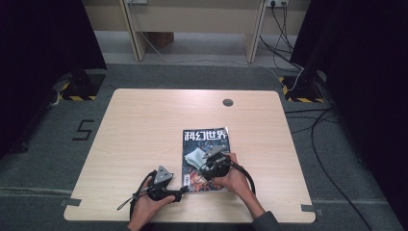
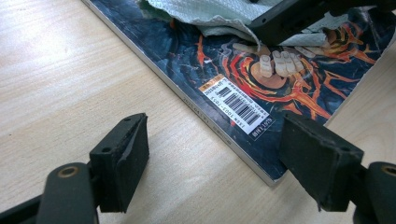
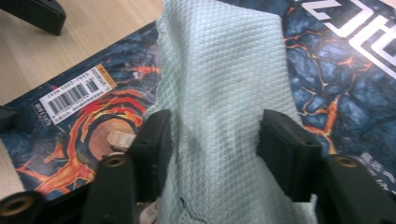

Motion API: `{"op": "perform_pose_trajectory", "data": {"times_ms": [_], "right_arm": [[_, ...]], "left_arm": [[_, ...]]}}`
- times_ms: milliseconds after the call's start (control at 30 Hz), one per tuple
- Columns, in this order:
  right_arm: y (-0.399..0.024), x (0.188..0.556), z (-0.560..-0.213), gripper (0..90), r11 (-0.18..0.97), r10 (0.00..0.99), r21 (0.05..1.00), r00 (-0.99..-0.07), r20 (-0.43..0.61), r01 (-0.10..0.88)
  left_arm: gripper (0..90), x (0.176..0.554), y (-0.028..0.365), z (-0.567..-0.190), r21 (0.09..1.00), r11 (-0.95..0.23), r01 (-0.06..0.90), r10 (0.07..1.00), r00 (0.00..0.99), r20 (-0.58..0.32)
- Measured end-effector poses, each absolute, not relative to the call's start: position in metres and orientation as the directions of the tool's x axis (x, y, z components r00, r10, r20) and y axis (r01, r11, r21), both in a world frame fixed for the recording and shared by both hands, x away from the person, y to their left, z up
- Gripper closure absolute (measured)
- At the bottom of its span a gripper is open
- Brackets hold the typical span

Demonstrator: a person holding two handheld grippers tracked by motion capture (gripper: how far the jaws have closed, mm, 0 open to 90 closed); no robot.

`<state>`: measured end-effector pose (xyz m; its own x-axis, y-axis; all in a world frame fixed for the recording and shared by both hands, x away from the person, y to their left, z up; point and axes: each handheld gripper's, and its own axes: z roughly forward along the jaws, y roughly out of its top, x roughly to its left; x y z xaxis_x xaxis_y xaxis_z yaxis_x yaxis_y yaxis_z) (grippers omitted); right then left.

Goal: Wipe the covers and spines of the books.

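- High view: we see the magazine [image 1: 206, 159] lying flat on the table [image 1: 144, 125], its long axis running away from us toward the far edge. The pale cloth [image 1: 196, 157] lies on the cover, about mid-length. The right gripper [image 1: 215, 163] sits over the near half of the magazine, directly at the cloth. The left gripper [image 1: 168, 190] rests on bare table just beside the magazine's near-left corner, pointing toward it. The right hand is plainly the nearer one to the cloth.
- Left gripper view: we look along the left gripper [image 2: 212, 154] with its jaws apart and nothing between them except table and the near corner of the magazine [image 2: 243, 107]. The spine edge runs diagonally from upper left to lower right, crossing the gap. The cloth [image 2: 210, 16] lies farther along the cover, beyond the barcode label [image 2: 236, 105], where a jaw of the other gripper reaches in.
- Right gripper view: the right gripper [image 3: 215, 140] straddles the cloth [image 3: 219, 74], which runs lengthwise straight ahead between the jaws. The jaws stand apart; the left pad lies against the cloth's edge, the right pad shows a gap, so we judge the cloth not clamped. The magazine [image 3: 327, 79] lies beneath. Any regrasp needs only a closing motion, in our judgement.
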<state>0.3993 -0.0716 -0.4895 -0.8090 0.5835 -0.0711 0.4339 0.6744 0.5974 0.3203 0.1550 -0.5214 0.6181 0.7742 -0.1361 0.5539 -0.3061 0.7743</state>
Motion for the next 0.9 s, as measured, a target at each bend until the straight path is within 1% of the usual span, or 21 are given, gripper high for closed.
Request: {"op": "perform_pose_trajectory", "data": {"times_ms": [100,133,367,467,667,900], "right_arm": [[-0.076,0.402,-0.489,57.5,0.667,0.592,0.604,-0.803,-0.074,0.436],[-0.078,0.403,-0.489,62.4,0.661,0.597,0.610,-0.798,-0.075,0.437],[-0.082,0.403,-0.490,77.2,0.662,0.605,0.620,-0.789,-0.109,0.421],[-0.086,0.404,-0.488,79.6,0.644,0.616,0.627,-0.783,-0.087,0.437],[-0.107,0.409,-0.474,80.0,0.573,0.658,0.680,-0.751,-0.050,0.457],[-0.134,0.411,-0.446,80.1,0.512,0.701,0.739,-0.710,-0.065,0.438]], "left_arm": [[23.5,0.320,0.155,-0.521,0.774,-0.306,0.554,0.774,0.618,-0.136],[23.6,0.320,0.155,-0.521,0.775,-0.309,0.552,0.773,0.620,-0.133],[23.6,0.320,0.155,-0.521,0.775,-0.302,0.554,0.775,0.617,-0.139],[23.6,0.320,0.155,-0.521,0.775,-0.303,0.554,0.774,0.618,-0.139],[23.7,0.321,0.155,-0.521,0.775,-0.308,0.553,0.772,0.621,-0.136],[23.6,0.321,0.155,-0.521,0.774,-0.308,0.553,0.772,0.621,-0.136]]}}
